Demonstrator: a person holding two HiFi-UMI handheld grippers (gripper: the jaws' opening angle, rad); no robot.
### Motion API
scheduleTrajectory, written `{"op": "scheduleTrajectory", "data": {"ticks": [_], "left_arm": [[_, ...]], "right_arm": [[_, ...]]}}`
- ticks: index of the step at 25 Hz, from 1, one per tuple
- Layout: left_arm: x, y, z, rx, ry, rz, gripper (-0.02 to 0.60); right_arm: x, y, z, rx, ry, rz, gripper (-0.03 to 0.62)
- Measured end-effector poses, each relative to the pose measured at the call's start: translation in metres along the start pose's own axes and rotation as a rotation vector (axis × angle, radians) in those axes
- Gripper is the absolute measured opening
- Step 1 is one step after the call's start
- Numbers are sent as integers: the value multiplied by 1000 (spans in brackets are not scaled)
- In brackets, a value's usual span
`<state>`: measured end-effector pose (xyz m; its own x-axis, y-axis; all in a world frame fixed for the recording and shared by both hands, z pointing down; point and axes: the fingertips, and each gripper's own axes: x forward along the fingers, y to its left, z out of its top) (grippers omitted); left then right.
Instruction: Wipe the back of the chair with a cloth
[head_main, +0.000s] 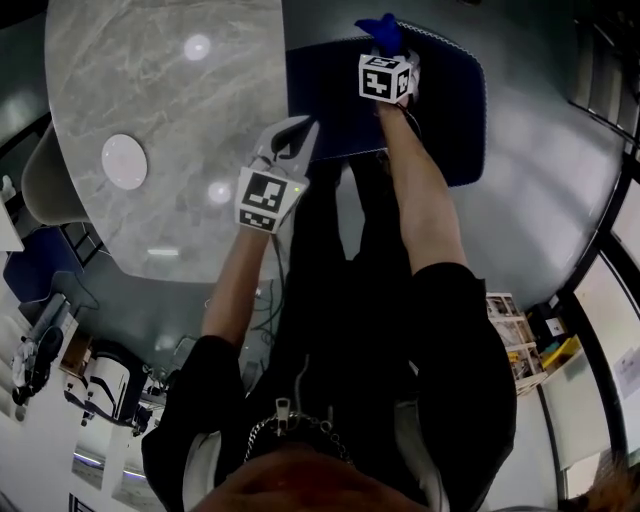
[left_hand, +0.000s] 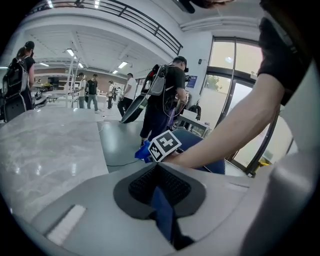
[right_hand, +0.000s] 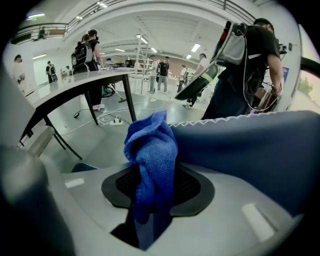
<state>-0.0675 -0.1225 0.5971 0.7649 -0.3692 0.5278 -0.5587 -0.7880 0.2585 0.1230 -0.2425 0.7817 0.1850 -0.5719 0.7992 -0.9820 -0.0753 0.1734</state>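
The dark blue chair (head_main: 450, 110) stands in front of me beside the table. My right gripper (head_main: 386, 52) is shut on a bunched blue cloth (head_main: 383, 33) at the chair's far edge. In the right gripper view the cloth (right_hand: 152, 150) rises from between the pads of the right gripper (right_hand: 152, 202) and lies against the chair back (right_hand: 250, 150), just under its white-stitched rim. My left gripper (head_main: 298, 130) sits at the chair's left edge. In the left gripper view the left gripper (left_hand: 162, 202) is shut on a strip of the chair's blue edge (left_hand: 164, 215). The cloth (left_hand: 142, 152) shows beyond.
A grey marble table (head_main: 150, 90) with a white disc (head_main: 124, 161) fills the left. Its dark legs (right_hand: 127, 97) and floor cables (right_hand: 107, 120) lie past the chair. A person with a backpack (left_hand: 165, 95) stands close behind. Shelves of clutter (head_main: 515, 340) are at my right.
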Motion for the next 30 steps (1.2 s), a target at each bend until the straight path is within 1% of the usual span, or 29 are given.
{"op": "scheduleTrajectory", "data": {"ticks": [4, 10, 14, 18, 24, 30], "left_arm": [[2, -2, -4, -1, 8, -5, 11], [9, -9, 0, 17, 10, -13, 11], [10, -11, 0, 16, 12, -25, 11], [12, -10, 1, 16, 12, -29, 11], [14, -17, 0, 25, 14, -40, 11], [15, -17, 3, 32, 3, -32, 11]], "right_arm": [[2, -11, -9, 22, 35, -40, 153], [1, -23, -28, 48, 73, -66, 152], [-5, -30, -40, 110, 103, -89, 152], [-6, -27, -51, 116, 135, -107, 152], [-14, -36, -66, 124, 145, -130, 152], [-21, -38, -96, 155, 186, -134, 152]]}}
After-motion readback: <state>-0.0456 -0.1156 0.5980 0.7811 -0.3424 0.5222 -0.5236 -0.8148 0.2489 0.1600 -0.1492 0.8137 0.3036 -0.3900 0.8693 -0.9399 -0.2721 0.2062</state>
